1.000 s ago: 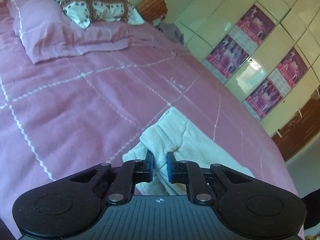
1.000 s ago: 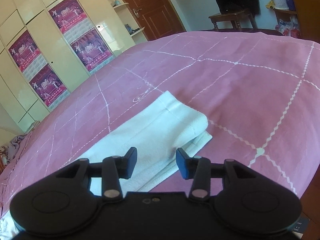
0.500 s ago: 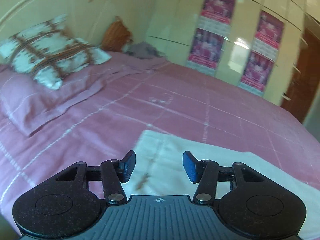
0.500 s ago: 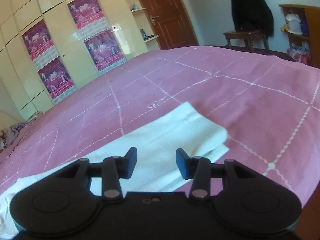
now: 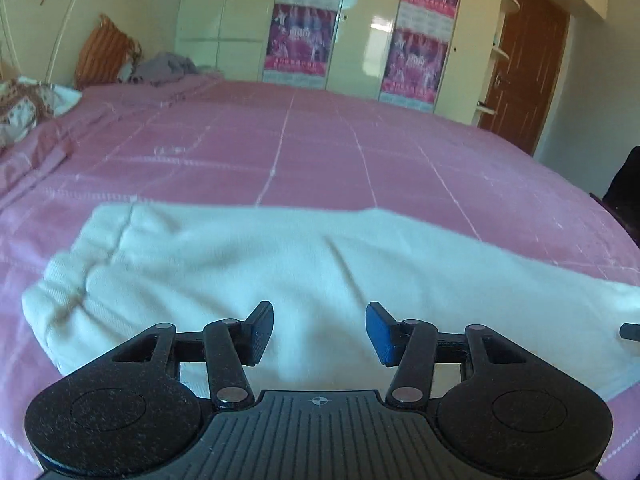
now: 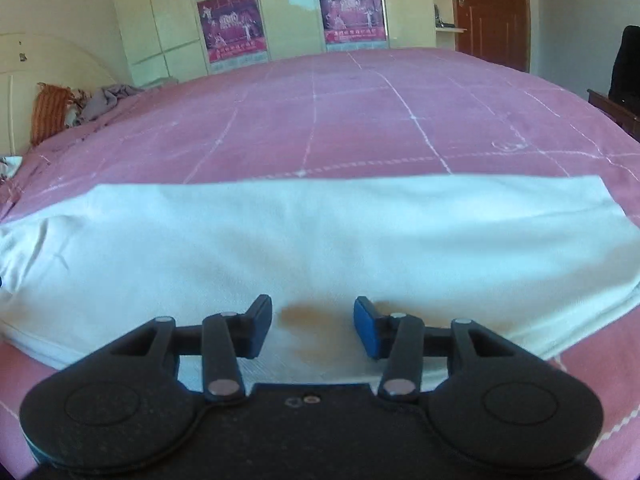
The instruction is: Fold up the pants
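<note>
The white pants (image 5: 256, 264) lie flat in a long folded strip across the pink bedspread (image 5: 320, 152), waistband end bunched at the left. They also fill the middle of the right wrist view (image 6: 304, 240), with a brownish stain near the front edge. My left gripper (image 5: 319, 330) is open and empty, just above the pants' near edge. My right gripper (image 6: 313, 326) is open and empty over the pants' near edge, by the stain. A bit of the right gripper shows at the right edge of the left wrist view.
Pillows (image 5: 24, 104) and a grey garment (image 5: 164, 68) lie at the head of the bed on the left. Cream wardrobes with purple posters (image 5: 304, 40) stand behind the bed. A brown door (image 5: 528, 64) is at the right. A dark chair (image 6: 624, 68) stands beyond the bed.
My left gripper let go of the waistband end and opened. Both grippers swung round to face the wardrobes, now over the near long edge of the flat-lying pants.
</note>
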{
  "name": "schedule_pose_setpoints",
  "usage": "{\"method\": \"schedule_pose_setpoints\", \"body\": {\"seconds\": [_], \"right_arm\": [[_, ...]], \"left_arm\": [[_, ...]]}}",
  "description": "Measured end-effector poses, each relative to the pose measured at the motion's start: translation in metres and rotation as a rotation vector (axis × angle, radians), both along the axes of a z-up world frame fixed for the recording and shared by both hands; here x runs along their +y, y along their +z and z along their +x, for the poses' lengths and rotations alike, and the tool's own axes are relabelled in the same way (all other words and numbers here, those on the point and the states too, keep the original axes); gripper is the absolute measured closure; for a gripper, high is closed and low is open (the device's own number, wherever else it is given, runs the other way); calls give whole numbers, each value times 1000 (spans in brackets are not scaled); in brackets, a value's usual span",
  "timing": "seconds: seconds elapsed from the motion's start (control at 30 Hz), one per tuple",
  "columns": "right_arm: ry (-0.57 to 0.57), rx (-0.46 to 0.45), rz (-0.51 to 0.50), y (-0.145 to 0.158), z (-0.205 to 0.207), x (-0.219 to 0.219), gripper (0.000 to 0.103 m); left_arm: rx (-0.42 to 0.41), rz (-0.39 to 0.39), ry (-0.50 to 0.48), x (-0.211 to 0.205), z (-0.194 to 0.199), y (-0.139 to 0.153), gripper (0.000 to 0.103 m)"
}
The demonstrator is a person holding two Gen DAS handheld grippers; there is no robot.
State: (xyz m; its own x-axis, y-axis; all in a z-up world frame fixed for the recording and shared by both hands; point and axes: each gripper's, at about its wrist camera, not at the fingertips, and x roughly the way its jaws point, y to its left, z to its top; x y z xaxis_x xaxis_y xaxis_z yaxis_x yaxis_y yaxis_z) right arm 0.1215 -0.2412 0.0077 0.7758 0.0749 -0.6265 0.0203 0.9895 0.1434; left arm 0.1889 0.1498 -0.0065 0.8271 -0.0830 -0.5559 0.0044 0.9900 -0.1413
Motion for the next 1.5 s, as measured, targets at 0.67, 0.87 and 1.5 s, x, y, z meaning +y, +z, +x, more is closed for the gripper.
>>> {"method": "schedule_pose_setpoints", "body": {"seconds": [0.67, 0.87, 1.5], "right_arm": [[412, 58, -56, 10, 164, 214, 60], [484, 55, -5, 6, 196, 254, 59], [-64, 130, -99, 1, 106, -40, 61]], "left_arm": [[100, 49, 69, 31, 99, -13, 51], [203, 43, 77, 56, 119, -50, 49], [167, 2, -41, 2, 69, -34, 47]]}}
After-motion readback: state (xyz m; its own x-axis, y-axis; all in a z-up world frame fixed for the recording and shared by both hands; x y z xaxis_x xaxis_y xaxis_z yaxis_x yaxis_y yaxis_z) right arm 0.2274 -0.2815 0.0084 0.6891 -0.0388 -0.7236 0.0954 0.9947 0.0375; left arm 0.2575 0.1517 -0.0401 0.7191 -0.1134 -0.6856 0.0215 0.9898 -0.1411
